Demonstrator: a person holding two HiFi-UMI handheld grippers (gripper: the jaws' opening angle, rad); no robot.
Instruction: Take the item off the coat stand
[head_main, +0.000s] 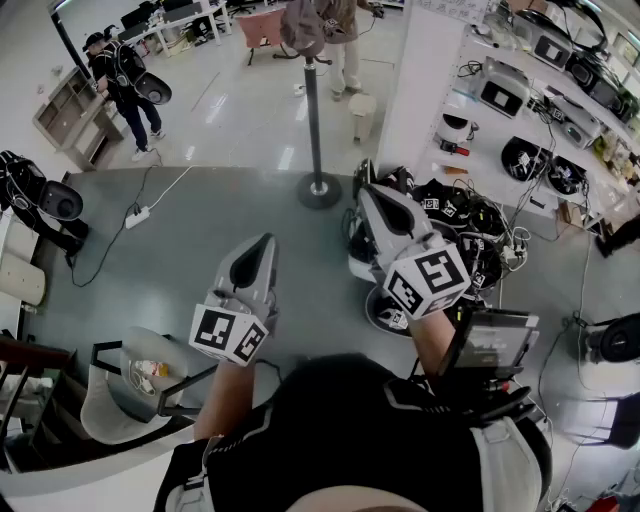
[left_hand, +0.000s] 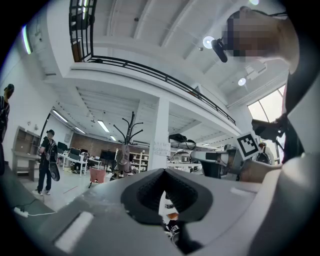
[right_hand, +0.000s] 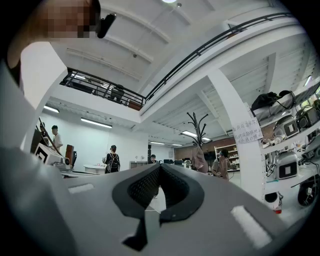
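head view: left gripper (head_main: 254, 262) and right gripper (head_main: 372, 196) both held out front, pointing toward the coat stand (head_main: 315, 120). stand is ahead of both, well apart from the tips, closer in line to the right one. the item (head_main: 304, 24), a brownish garment, hangs at the top of the stand, far ahead of both grippers. nothing in either gripper.

left gripper view: jaws shut tip to tip, nothing between them. coat stand sits ahead and slightly left of the jaw line, garment hanging under its hooks. a white pillar (left_hand: 161, 135) is just right of that line. the other gripper shows off to the right.

right gripper view: jaws shut too, pads meeting, empty. stand and garment are ahead and to the right of the tips, well apart. a person (right_hand: 222, 162) stands near the stand, just right of it.

step: looks like the approach, no reach or grasp begun, task barely started. next move probably calls for walking in to close the gap, raising one gripper to garment height, opening its jaws and pinching the cloth near the hook so it can lift up and off. which gripper goes in can't be told.
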